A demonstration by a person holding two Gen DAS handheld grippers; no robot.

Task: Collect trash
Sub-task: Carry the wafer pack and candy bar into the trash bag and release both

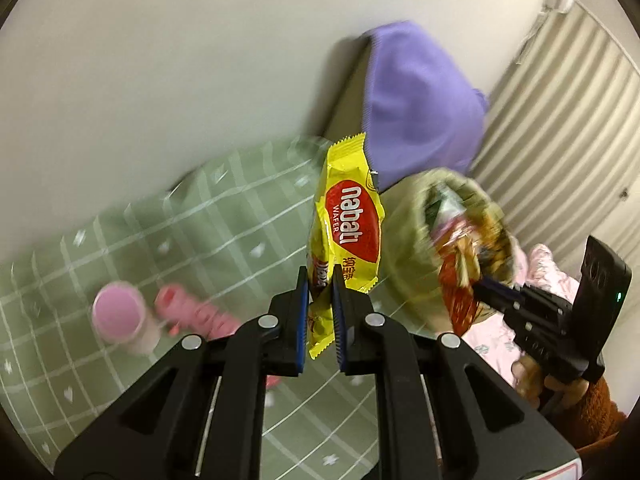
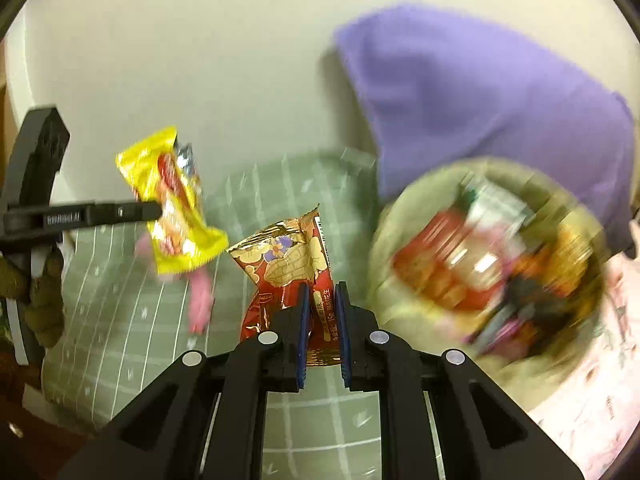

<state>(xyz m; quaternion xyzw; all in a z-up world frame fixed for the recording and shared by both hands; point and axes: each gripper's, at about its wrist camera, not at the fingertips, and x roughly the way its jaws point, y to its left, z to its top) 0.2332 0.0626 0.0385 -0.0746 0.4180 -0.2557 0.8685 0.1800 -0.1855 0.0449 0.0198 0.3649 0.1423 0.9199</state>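
Observation:
My left gripper [image 1: 321, 280] is shut on a yellow Nabati wafer wrapper [image 1: 350, 220] and holds it upright above the green checked bed sheet [image 1: 160, 232]. My right gripper [image 2: 321, 294] is shut on a red and gold snack wrapper [image 2: 288, 256]. An olive green trash bin [image 2: 404, 216] full of wrappers sits to the right, blurred. In the left wrist view the bin [image 1: 408, 232] is just right of the yellow wrapper, and the right gripper [image 1: 486, 286] holds the red wrapper [image 1: 460, 300] at its rim. The right wrist view shows the left gripper [image 2: 156, 211] with the yellow wrapper [image 2: 176, 208] at the left.
A purple pillow [image 1: 420, 100] leans against the cream wall [image 1: 160, 60]. A pink cup [image 1: 120, 312] and a pink object [image 1: 192, 312] lie on the sheet. A pink patterned quilt [image 2: 592, 400] lies at the right. Ribbed curtains [image 1: 560, 120] hang far right.

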